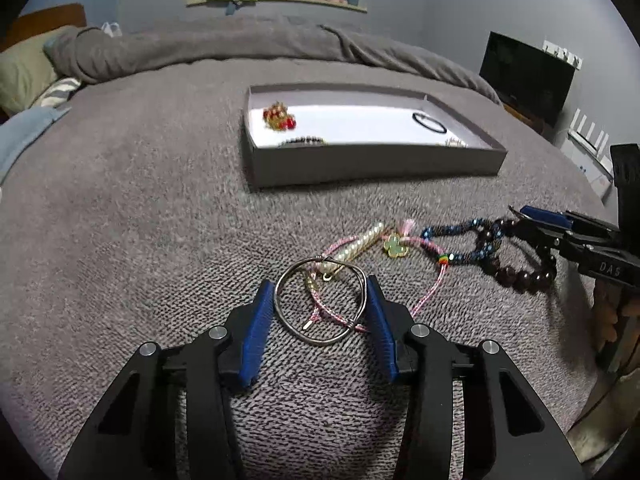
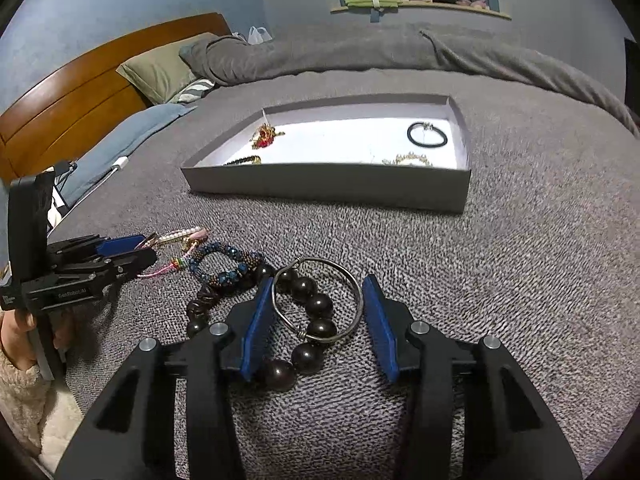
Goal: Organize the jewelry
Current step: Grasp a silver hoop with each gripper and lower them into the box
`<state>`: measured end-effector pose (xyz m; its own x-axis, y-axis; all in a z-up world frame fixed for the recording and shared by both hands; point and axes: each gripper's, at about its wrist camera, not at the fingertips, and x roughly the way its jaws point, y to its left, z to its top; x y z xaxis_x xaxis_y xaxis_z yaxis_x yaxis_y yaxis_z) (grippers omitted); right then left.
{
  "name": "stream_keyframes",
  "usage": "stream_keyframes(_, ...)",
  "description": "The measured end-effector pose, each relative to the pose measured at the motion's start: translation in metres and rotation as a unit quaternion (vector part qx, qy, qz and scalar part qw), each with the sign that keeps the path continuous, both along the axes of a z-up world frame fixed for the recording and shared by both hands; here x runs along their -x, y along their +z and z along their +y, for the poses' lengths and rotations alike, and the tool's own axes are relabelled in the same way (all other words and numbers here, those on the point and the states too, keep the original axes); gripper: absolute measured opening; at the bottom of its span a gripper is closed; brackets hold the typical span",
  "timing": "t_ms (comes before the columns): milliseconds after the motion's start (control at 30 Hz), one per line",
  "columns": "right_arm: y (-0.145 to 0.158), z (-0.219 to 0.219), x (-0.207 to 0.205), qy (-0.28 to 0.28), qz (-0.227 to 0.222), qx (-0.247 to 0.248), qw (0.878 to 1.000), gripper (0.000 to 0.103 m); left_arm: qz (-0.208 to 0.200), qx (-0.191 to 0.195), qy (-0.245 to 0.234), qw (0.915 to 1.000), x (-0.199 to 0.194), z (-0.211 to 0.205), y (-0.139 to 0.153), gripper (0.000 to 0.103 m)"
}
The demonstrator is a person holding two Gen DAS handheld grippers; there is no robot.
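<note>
One bangle (image 1: 320,343) sits between spread fingers of the left gripper (image 1: 320,292), another bangle (image 2: 324,260) within the right gripper (image 2: 318,292), equally spread; contact unclear.

This place is a bedroom in a home. A wide bed (image 2: 500,240) with a grey blanket (image 1: 160,160) fills the view, and a wooden headboard (image 2: 80,92) stands behind a green pillow (image 2: 164,68). A window sill (image 2: 420,8) with clothes on it is in the blue-grey wall, and a dark television (image 1: 524,76) stands beside the bed.
</note>
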<state>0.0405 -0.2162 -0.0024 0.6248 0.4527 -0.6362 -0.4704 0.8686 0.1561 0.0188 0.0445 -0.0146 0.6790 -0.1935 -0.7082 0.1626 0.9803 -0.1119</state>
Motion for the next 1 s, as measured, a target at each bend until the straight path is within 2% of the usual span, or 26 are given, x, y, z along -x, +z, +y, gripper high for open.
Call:
stream_keyframes(133,0.006,0.001,0.004,-0.002,-0.025,0.009,1.000,0.045,-0.021,-0.006,0.004,0.9998,0.004,-0.001,0.007,0.047)
stream_keyframes(367,0.017,-0.002,0.002,-0.006,-0.044,0.011,0.999,0.045,-0.054,-0.026,0.006,0.9982,0.007,-0.010,0.026,0.047)
stream_keyframes(533,0.036,-0.004,-0.012,-0.006,-0.058,0.003,0.998,0.045,-0.067,-0.027,-0.006,0.9974,-0.007,-0.015,0.047,0.047)
stream_keyframes(633,0.050,-0.003,-0.029,-0.007,-0.075,0.005,0.997,0.045,-0.075,-0.031,-0.019,0.9965,-0.024,-0.019,0.062,0.047)
stream_keyframes(800,0.061,0.000,-0.070,-0.015,-0.076,0.013,0.997,0.045,-0.080,-0.040,-0.025,0.9956,-0.072,-0.019,0.077,0.047)
stream_keyframes(900,0.059,0.005,-0.106,-0.021,-0.061,0.020,0.998,0.045,-0.075,-0.039,-0.025,0.9961,-0.099,-0.015,0.078,0.047)
stream_keyframes(1000,0.053,0.014,-0.133,-0.019,-0.043,0.033,0.998,0.045,-0.059,-0.056,-0.025,0.9964,-0.134,-0.020,0.068,0.047)
